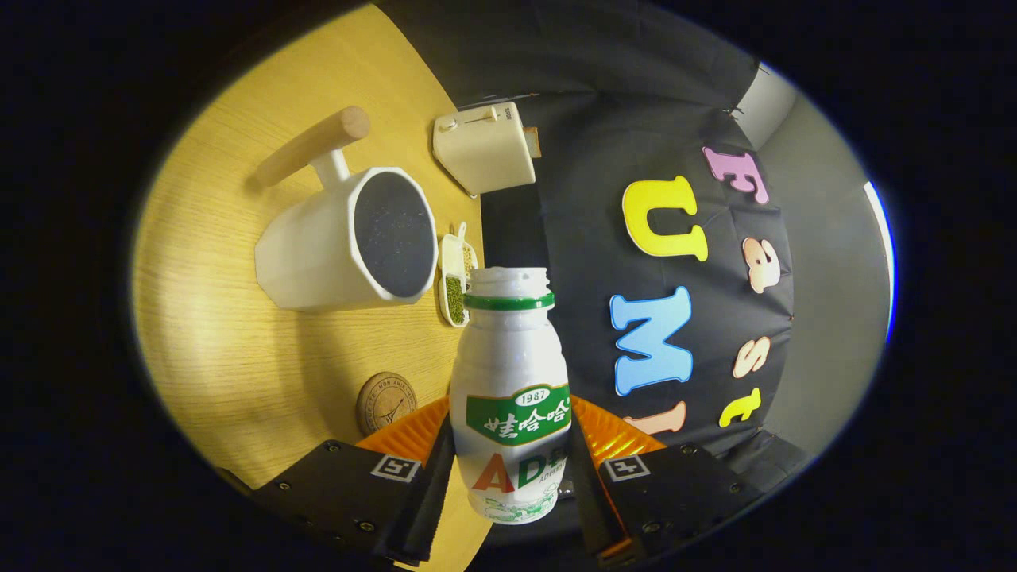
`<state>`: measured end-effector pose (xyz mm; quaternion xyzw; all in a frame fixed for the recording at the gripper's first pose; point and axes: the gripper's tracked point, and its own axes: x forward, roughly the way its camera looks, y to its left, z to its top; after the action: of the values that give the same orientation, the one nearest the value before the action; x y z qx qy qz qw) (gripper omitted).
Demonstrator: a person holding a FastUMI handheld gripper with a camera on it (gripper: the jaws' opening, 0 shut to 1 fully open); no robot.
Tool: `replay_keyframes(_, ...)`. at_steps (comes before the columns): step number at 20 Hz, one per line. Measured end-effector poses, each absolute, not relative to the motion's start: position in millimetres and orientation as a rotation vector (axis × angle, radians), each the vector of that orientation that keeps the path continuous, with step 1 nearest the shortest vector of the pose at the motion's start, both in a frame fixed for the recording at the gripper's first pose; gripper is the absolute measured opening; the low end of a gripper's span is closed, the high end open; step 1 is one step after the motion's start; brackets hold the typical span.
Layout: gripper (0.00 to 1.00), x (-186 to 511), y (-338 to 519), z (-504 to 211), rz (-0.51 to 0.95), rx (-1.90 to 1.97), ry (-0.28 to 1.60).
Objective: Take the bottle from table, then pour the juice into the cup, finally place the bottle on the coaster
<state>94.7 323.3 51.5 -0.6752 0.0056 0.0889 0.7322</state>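
**Op:** While I've got the bottle [512, 397] pinched between the jaws, both fingers [435, 469] pressed on its lower body, here's what worries me. View is rolled hard sideways, so bottle is tipped over toward horizontal. Neck is uncapped, mouth aimed roughly at the cup [349, 238] but not over it as far as I can tell.

**Rev:** Where's the cup relative to the mouth?

**Op:** White mug with a wooden handle [314, 147], standing on the wooden surface [206, 334], beyond the bottle mouth and off to one side. Can't judge the gap from this lens. I see no stream leaving the neck.

**Rev:** Main risk?

**Op:** Juice going onto the surface short of the rim if I keep tilting before the mouth is above the opening. Second: small white dish of green beans [455, 282] sits just beside the cup, right under the approach line. Spill lands there first.

**Rev:** Grip?

**Op:** Looks solid, but it's low on a smooth plastic body. Rolling further could let the bottle rotate in the pads or slip forward.

**Rev:** Coaster?

**Op:** Round wooden coaster [386, 401] just ahead of the left finger, well apart from the cup. Swinging back there while tilted could drip. Toaster [485, 147] sits beyond the cup, out of the way.
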Motion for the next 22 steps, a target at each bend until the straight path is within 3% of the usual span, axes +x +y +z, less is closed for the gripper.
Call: replay_keyframes(22,0.69,93.5,329.9,62.0,0.165,-1.697,-0.032)
